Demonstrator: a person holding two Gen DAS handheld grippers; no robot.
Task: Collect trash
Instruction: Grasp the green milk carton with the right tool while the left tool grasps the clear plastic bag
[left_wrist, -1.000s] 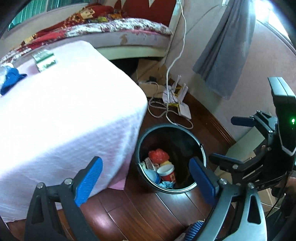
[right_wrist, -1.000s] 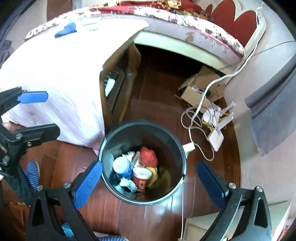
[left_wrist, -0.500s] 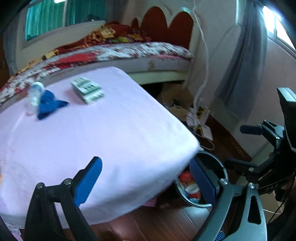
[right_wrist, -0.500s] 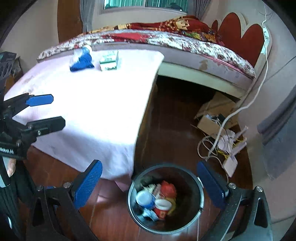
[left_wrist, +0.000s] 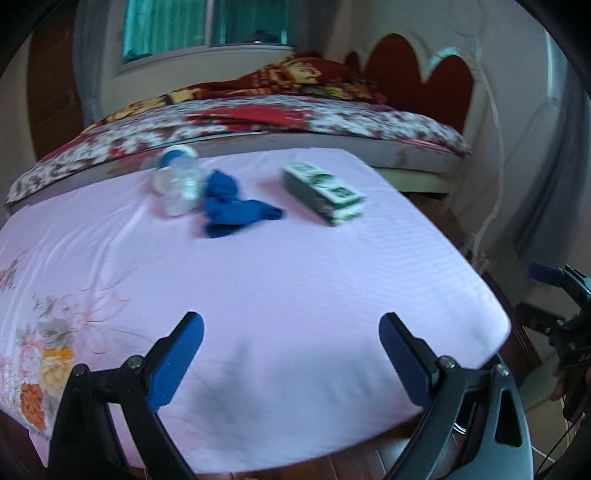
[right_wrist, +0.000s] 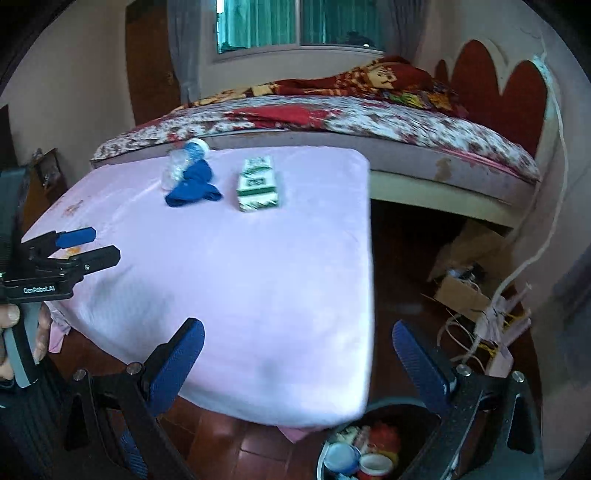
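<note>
On the pink-covered table (left_wrist: 295, 266) lie a clear plastic bottle (left_wrist: 177, 184) with a blue cap, a crumpled blue cloth (left_wrist: 232, 210) and a green-and-white box (left_wrist: 325, 194), all toward the far side. My left gripper (left_wrist: 290, 325) hovers open over the near edge, with nothing between its fingers. My right gripper (right_wrist: 298, 328) is open too, over the table's near right corner. In its view I see the bottle (right_wrist: 181, 162), the cloth (right_wrist: 194, 186), the box (right_wrist: 258, 184) and, low down, the black trash bin (right_wrist: 402, 415) holding cups and wrappers.
A bed (right_wrist: 351, 114) with a patterned cover and red headboard stands behind the table. A cardboard box (right_wrist: 465, 273), white cables and a router (right_wrist: 498, 332) sit on the wooden floor at right. A hand (right_wrist: 14, 321) holds the left gripper (right_wrist: 74, 243).
Both grippers have swung up from over the trash bin to face the table top. The bin has slid to the bottom of the right wrist view. Both stayed open.
</note>
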